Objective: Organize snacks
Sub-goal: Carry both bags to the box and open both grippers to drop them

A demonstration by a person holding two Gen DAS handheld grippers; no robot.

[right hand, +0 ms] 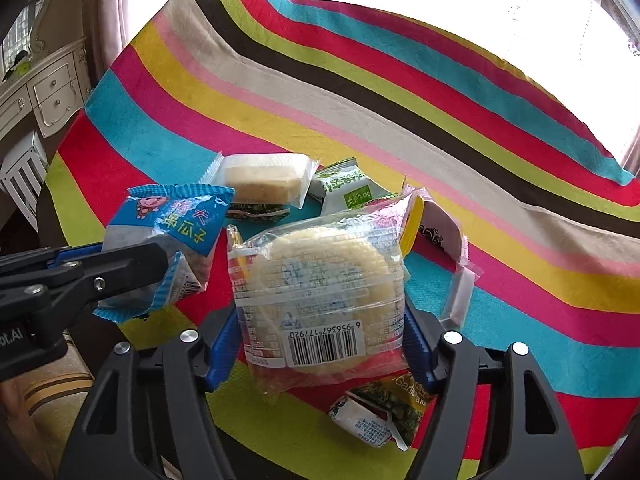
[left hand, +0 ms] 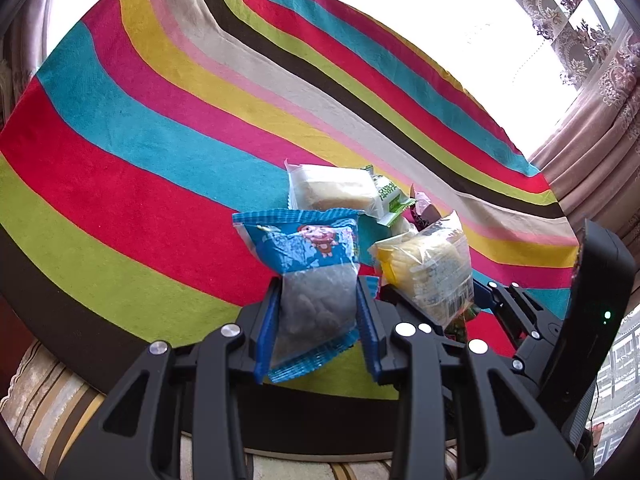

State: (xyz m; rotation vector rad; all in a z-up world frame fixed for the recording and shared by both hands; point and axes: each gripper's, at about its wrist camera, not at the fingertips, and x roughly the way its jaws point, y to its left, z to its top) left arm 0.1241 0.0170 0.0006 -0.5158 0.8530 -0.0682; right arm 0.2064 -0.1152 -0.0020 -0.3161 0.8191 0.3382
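Two packets hang lifted above the striped cloth, the left gripper clamped on the blue snack pack and the right gripper on the clear-wrapped round cake, probably to sort them from the pile.

The clear round-cake packet is filling the centre of the right wrist view and covering most of the green garlic-flavour pack and the small white wrapped candy at the lower centre. The blue cartoon packet is hiding the cloth behind it. The dark leaf-print pack is peeking out beneath the pale cake bar, its print unreadable.
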